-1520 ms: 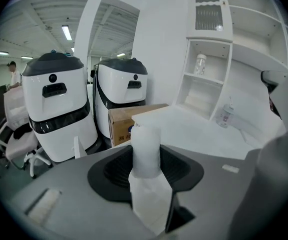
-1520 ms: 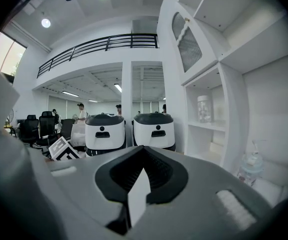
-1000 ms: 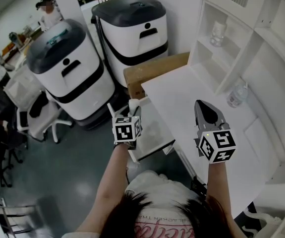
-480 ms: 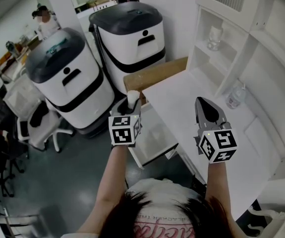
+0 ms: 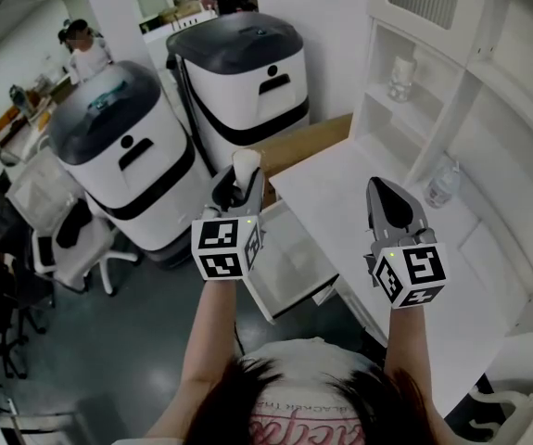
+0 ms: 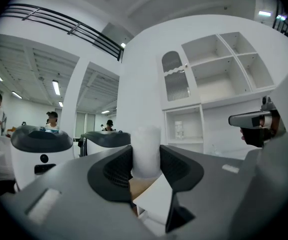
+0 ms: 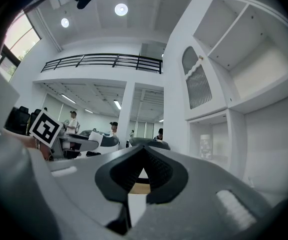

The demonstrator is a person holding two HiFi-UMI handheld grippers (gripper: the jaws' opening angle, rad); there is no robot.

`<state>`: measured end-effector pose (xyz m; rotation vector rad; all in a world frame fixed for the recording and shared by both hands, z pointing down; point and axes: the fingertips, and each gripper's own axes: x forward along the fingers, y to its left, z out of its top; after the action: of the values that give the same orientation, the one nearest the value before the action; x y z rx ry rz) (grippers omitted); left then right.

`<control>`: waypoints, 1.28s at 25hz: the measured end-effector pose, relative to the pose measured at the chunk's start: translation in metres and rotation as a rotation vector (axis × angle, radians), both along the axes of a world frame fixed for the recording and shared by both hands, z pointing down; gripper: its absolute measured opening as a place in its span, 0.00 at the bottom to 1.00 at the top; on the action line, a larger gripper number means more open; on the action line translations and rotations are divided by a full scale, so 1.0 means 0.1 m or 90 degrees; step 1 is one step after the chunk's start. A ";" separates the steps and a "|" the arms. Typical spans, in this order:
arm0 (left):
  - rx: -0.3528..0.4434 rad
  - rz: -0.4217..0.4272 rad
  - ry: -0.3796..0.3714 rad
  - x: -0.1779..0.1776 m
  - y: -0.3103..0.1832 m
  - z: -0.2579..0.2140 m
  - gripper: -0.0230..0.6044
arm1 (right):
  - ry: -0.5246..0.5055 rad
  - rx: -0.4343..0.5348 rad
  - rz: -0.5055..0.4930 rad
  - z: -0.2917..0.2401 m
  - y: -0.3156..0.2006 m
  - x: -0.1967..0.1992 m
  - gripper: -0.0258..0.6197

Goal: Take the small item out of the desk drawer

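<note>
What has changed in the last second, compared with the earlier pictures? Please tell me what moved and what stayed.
The left tongs, shut on the small white item, rose from above the open drawer toward the head camera. Nothing was taken hold of or let go. The right tongs stayed shut and empty above the desk, and the drawer stayed open.

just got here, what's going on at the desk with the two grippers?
A person is working with a handheld gripper in each hand. The left gripper is shut on a small white item, a pale cylinder, and holds it up above the open drawer, so the item is out of the drawer. The right gripper is shut and empty, held above the white desk.
</note>
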<state>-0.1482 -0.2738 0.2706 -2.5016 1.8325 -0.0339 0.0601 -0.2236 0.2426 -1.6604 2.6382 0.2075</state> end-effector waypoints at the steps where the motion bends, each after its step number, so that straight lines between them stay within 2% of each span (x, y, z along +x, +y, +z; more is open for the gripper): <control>1: 0.016 0.001 -0.004 -0.01 0.02 -0.07 0.32 | 0.001 0.006 0.002 -0.03 0.00 -0.01 0.04; 8: 0.125 0.002 -0.033 -0.04 0.18 -0.49 0.32 | 0.010 0.045 0.021 -0.23 -0.01 -0.05 0.04; 13: 0.174 0.001 -0.027 -0.12 0.32 -0.70 0.33 | 0.008 0.078 0.034 -0.41 0.04 -0.03 0.04; 22: 0.195 -0.024 -0.018 -0.29 0.36 -0.86 0.32 | 0.019 0.103 0.055 -0.60 0.07 0.07 0.04; 32: 0.208 -0.028 -0.026 -0.30 0.39 -0.93 0.33 | 0.031 0.109 0.073 -0.65 0.12 0.18 0.04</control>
<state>-0.1781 -0.2345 0.1780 -2.2226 1.7168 0.1956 0.0779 -0.2114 0.1781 -1.7710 2.4783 0.4671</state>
